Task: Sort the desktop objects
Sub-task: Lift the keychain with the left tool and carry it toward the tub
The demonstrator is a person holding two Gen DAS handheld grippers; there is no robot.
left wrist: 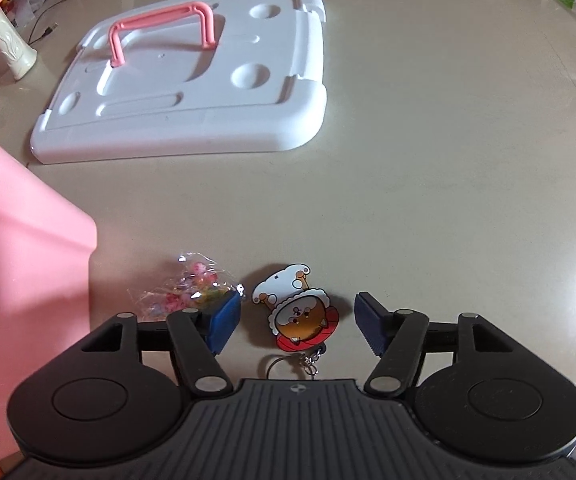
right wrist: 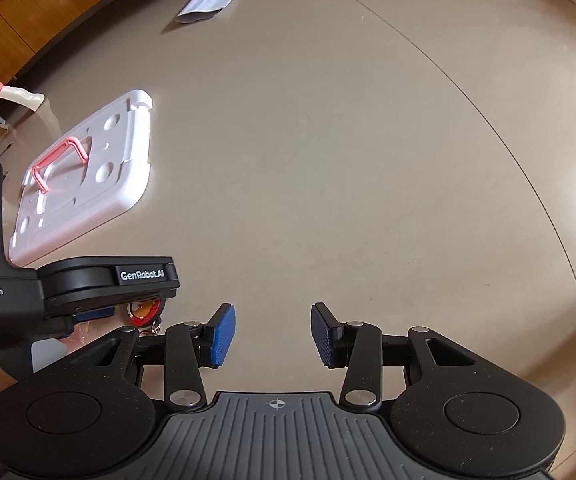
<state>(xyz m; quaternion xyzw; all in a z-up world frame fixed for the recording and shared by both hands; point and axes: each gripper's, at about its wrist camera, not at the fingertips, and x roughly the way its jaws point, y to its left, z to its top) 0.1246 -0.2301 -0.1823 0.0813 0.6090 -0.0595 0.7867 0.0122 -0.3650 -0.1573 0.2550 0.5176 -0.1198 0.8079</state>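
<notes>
Glossy beige table (left wrist: 428, 168): one smooth surface bearing everything.
Keychain: one flat cartoon-animal charm (left wrist: 294, 310) with metal ring, lying on the table between the left gripper (left wrist: 298, 322) fingers, untouched.
Left jaws: apart.
Right gripper (right wrist: 272, 334): jaws apart, nothing between.
Candy bag (left wrist: 188, 290): one crinkly clear packet, just left of the keychain.
Lid (left wrist: 192, 76): one white moulded plastic, pink handle, beyond the keychain.
Pink bin (left wrist: 20, 280): one, left of the keychain; contents hidden.

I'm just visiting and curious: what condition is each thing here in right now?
Left claw: open, straddling the keychain.
Right claw: open, empty.
Keychain: flat on the table.
Candy bag: lying beside the keychain.
White lid: flat, pink handle up.
</notes>
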